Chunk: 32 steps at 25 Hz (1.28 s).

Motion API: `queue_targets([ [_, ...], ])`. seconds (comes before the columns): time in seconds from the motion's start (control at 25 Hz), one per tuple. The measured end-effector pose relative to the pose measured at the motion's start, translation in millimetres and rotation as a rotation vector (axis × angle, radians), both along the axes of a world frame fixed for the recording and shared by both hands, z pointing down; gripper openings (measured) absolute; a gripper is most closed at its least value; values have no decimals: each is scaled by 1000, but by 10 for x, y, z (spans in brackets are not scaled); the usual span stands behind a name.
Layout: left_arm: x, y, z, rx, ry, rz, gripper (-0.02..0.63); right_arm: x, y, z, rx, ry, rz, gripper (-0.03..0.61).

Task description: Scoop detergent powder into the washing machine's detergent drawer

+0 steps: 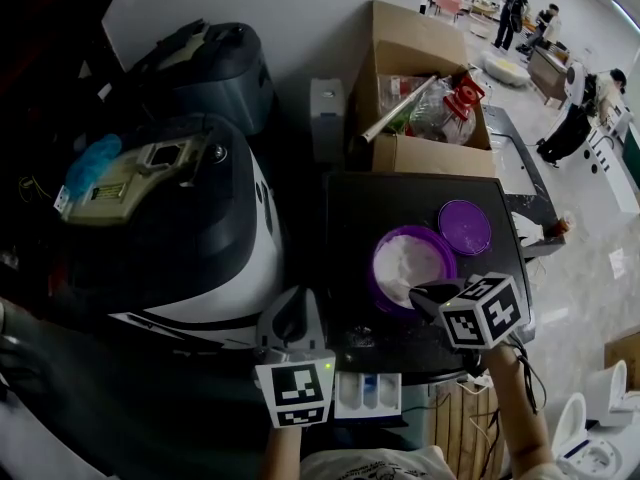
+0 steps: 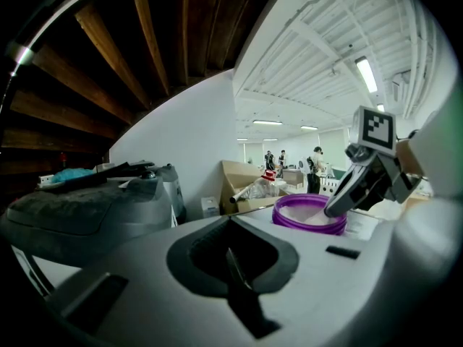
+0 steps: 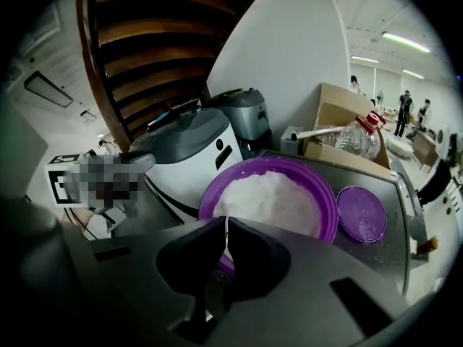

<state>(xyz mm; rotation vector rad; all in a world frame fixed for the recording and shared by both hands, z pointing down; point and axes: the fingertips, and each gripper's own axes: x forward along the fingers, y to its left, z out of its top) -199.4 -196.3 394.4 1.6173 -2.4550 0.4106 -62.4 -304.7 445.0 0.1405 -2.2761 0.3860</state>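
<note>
A purple bowl (image 1: 412, 261) full of white detergent powder stands on the black top (image 1: 350, 218); its purple lid (image 1: 465, 226) lies just behind it. My right gripper (image 1: 420, 294) reaches over the bowl's near rim, shut on a thin white scoop handle (image 3: 226, 238); the scoop's head is hidden. In the right gripper view the bowl (image 3: 269, 194) fills the middle. The white detergent drawer (image 1: 368, 395) sticks out at the front edge. My left gripper (image 1: 290, 316) hovers left of the drawer, jaws shut with nothing seen between them. It looks across at the bowl (image 2: 309, 212) and the right gripper (image 2: 340, 202).
A black and white machine (image 1: 200, 238) fills the left. A dark appliance (image 1: 215, 63) stands behind it. An open cardboard box (image 1: 420, 118) with a plastic bottle (image 1: 445, 103) sits behind the black top. People stand far back right (image 1: 515, 13).
</note>
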Motion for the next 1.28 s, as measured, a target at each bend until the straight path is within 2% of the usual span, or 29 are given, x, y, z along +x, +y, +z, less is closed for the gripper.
queue_targets([
  [0.16, 13, 8, -15, 2, -1, 1, 2, 13, -38, -5, -66, -44, 64, 21],
  [0.48, 43, 31, -51, 9, -6, -2, 2, 52, -118, -66, -268, -169, 217, 21],
  [0.72, 89, 23, -76, 11, -12, 1, 2, 110, -215, -87, -324, -233, 310, 21],
  [1.28, 214, -46, -136, 20, -22, 18, 2, 248, -316, -251, -589, -519, 536, 20],
])
